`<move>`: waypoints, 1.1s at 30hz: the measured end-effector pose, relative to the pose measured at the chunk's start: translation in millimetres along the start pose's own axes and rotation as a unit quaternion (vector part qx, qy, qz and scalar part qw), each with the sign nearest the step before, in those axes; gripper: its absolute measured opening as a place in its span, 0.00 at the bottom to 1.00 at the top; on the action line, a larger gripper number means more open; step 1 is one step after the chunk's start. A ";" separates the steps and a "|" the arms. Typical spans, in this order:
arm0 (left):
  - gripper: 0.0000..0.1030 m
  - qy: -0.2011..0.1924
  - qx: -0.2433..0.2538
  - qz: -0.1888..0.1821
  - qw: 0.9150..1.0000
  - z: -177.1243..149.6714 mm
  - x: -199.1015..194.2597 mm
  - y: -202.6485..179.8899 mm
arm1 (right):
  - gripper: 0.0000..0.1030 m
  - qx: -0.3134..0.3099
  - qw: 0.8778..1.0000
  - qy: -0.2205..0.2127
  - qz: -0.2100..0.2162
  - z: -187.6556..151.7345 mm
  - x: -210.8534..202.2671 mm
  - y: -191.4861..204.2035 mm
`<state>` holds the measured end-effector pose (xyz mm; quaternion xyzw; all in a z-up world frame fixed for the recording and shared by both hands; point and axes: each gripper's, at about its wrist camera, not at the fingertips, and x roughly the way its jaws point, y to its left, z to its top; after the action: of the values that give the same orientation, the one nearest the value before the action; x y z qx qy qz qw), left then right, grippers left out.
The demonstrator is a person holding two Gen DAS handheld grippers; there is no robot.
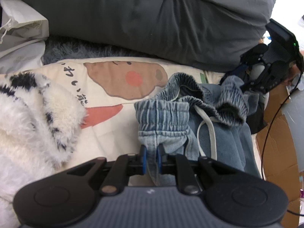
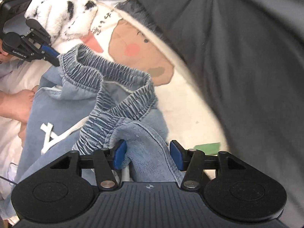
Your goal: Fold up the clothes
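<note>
Jeans [image 1: 224,133] waistband spans left claw [image 1: 151,159] to right claw [image 2: 148,155].

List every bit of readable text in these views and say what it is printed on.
"GenRobot.AI": white lettering on the left gripper body, small and only roughly legible.
Dark Japanese characters on the cream bear-print bedding: one looks like "能", the others too distorted to quote.
Denim pants: no text visible.

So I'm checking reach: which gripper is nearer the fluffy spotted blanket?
Left. The left gripper grips the jeans beside the blanket; the right gripper sits farther away.
</note>
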<state>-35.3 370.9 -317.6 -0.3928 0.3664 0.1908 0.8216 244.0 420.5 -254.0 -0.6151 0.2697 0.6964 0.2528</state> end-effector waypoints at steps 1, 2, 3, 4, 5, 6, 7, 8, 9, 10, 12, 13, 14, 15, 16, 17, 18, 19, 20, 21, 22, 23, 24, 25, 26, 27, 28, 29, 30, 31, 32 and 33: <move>0.11 0.000 0.000 0.000 1.000 -0.1 0.0 0.1 | 0.56 0.000 1.000 0.006 0.007 -0.5 4.0 2.0; 0.11 0.000 0.001 0.000 1.000 -0.2 -0.1 0.1 | 0.56 0.000 1.000 0.012 0.015 -1.1 8.0 4.0; 0.11 0.000 0.001 -0.001 1.000 -0.3 -0.1 0.2 | 0.56 0.000 1.000 0.017 0.019 -1.1 11.1 6.0; 0.11 0.001 0.001 -0.001 1.000 -0.4 -0.1 0.2 | 0.56 0.000 1.000 0.022 0.022 -1.1 14.0 7.9; 0.11 0.001 0.002 -0.001 1.000 -0.5 -0.2 0.2 | 0.56 0.000 0.999 0.027 0.026 -0.8 15.1 9.2; 0.11 0.001 0.002 -0.001 1.000 -0.6 -0.2 0.3 | 0.56 0.000 0.999 0.031 0.029 -0.5 15.9 10.3; 0.11 0.001 0.003 -0.002 1.000 -0.7 -0.2 0.3 | 0.56 0.000 0.999 0.035 0.033 -0.2 16.8 11.5; 0.11 0.001 0.003 -0.002 1.000 -0.8 -0.2 0.4 | 0.56 0.000 0.999 0.040 0.036 0.1 17.6 12.6; 0.11 0.001 0.003 -0.002 1.000 -0.9 -0.3 0.4 | 0.56 -0.002 0.998 0.044 0.039 0.7 15.9 13.2; 0.11 0.002 0.003 -0.002 1.000 -0.5 -0.5 0.6 | 0.56 -0.004 0.998 0.048 0.042 1.3 13.8 13.8; 0.11 0.001 0.002 -0.002 1.000 -0.2 -0.6 0.4 | 0.56 -0.009 0.997 0.056 0.051 2.9 8.6 14.9; 0.11 0.001 0.002 -0.002 1.000 -0.1 -0.6 0.1 | 0.56 -0.015 0.997 0.061 0.054 4.0 7.2 15.7; 0.11 0.001 0.001 -0.001 1.000 -0.1 -0.6 -0.1 | 0.55 -0.021 0.996 0.065 0.056 5.1 5.9 16.5; 0.11 0.001 0.001 -0.001 1.000 0.1 -0.6 -0.4 | 0.53 -0.027 0.995 0.070 0.059 6.2 4.7 17.3; 0.11 0.001 0.001 -0.001 1.000 0.3 -0.5 -0.7 | 0.46 -0.033 0.995 0.075 0.061 7.2 3.4 18.1; 0.11 0.001 0.001 -0.001 1.000 0.5 -0.7 -1.0 | 0.45 -0.039 0.994 0.079 0.064 8.3 2.1 19.0; 0.11 0.001 0.001 0.000 1.000 0.6 -0.9 -1.2 | 0.44 -0.045 0.993 0.083 0.066 10.0 2.1 20.0; 0.11 0.001 0.000 -0.001 1.000 1.0 -1.1 -1.3 | 0.41 -0.050 0.993 0.086 0.067 11.6 2.2 21.0; 0.11 0.001 0.000 -0.001 1.000 1.2 -1.3 -1.1 | 0.40 -0.057 0.992 0.091 0.068 13.6 2.7 22.3; 0.11 0.002 0.000 -0.002 1.000 1.2 -1.4 -0.9 | 0.40 -0.063 0.991 0.093 0.068 15.7 3.4 23.7; 0.11 0.002 0.001 -0.003 1.000 1.4 -1.6 -0.2 | 0.40 -0.068 0.991 0.096 0.068 17.8 4.1 25.2; 0.11 0.002 0.001 -0.004 1.000 1.5 -1.7 0.2 | 0.40 -0.074 0.990 0.099 0.069 20.0 4.8 26.7; 0.11 0.002 0.001 -0.004 1.000 1.5 -1.7 0.4 | 0.40 -0.077 0.990 0.098 0.068 22.1 5.6 28.0; 0.11 0.002 0.001 -0.005 1.000 1.5 -1.7 0.7 | 0.40 -0.081 0.990 0.098 0.067 24.1 6.4 29.3; 0.11 0.002 0.001 -0.006 1.000 1.5 -1.7 1.1 | 0.39 -0.083 0.990 0.094 0.066 25.5 7.4 30.6; 0.11 0.002 0.000 -0.007 1.000 1.3 -1.5 1.8 | 0.37 -0.085 0.990 0.091 0.065 25.5 9.2 32.8; 0.11 0.002 -0.001 -0.007 1.000 1.2 -1.2 2.6 | 0.32 -0.089 0.990 0.088 0.064 25.3 11.2 35.1; 0.11 0.002 -0.003 -0.007 1.000 0.7 -0.7 3.1 | 0.26 -0.094 0.990 0.087 0.060 23.4 13.1 37.4; 0.11 0.002 -0.004 -0.008 1.000 0.3 -0.2 3.4 | 0.23 -0.100 0.990 0.085 0.056 21.3 15.0 39.7; 0.11 0.003 -0.006 -0.008 1.000 0.3 0.4 3.8 | 0.18 -0.101 0.990 0.081 0.051 18.8 15.6 40.8; 0.11 0.004 -0.007 -0.008 1.000 0.5 1.0 4.5 | 0.17 -0.098 0.991 0.078 0.047 16.1 14.4 40.4; 0.12 0.006 -0.008 -0.009 1.000 0.7 1.7 5.0 | 0.14 -0.090 0.992 0.070 0.044 13.3 12.0 39.1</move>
<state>-36.9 374.6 -321.1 -0.4039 0.3661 0.1844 0.8178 206.3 401.5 -262.1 -0.6703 0.2496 0.6835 0.1457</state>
